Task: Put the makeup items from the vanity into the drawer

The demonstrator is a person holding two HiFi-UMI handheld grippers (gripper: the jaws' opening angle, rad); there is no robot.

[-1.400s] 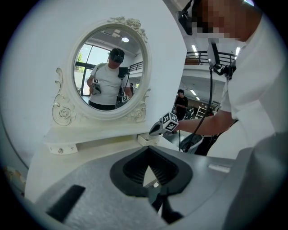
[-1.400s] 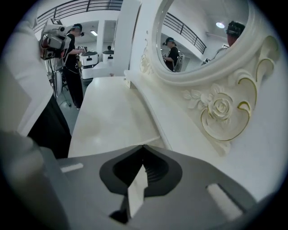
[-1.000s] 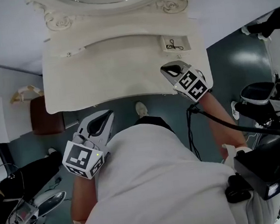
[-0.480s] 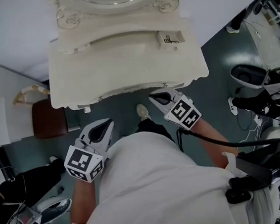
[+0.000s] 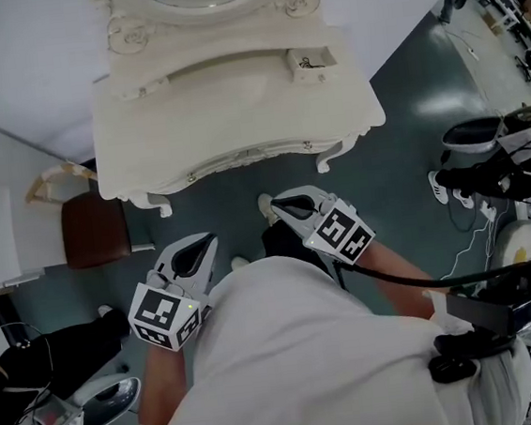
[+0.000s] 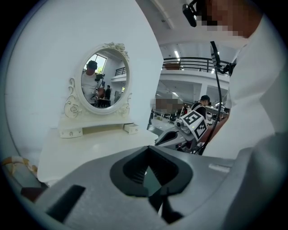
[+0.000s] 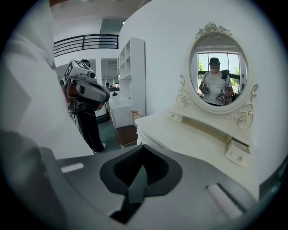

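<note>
Closest to the head camera is the person's white shirt (image 5: 291, 364), which fills the lower half of that view. Just beyond it, both tools are held over the dark green floor (image 5: 216, 188), short of the furniture. The left claw (image 5: 208, 241) and the right claw (image 5: 278, 202) point forward and touch nothing.

Each gripper view adds what the head view only hints at. The left claw (image 6: 146, 150) is pressed together at its tips, with nothing between them. The right claw (image 7: 143, 149) is likewise pressed together and empty.

Past the claws stands the white desk (image 5: 236, 115), a vanity with carved, curved edges and scrolled legs. A brown stool (image 5: 93, 230) sits at its left end.

Further back, on the raised shelf at the desk's right end, a small drawer (image 5: 311, 60) is pulled open. From above, a small dark item (image 5: 304, 61) lies inside it, too small to identify. The gripper views show that drawer only from the side, jutting out from the shelf (image 6: 131, 128) (image 7: 237, 152), with its contents hidden.

Farthest is the oval mirror (image 7: 218, 76) in an ornate white frame. The head view crops it at the top edge, while the right gripper view shows the person reflected in it.
</note>
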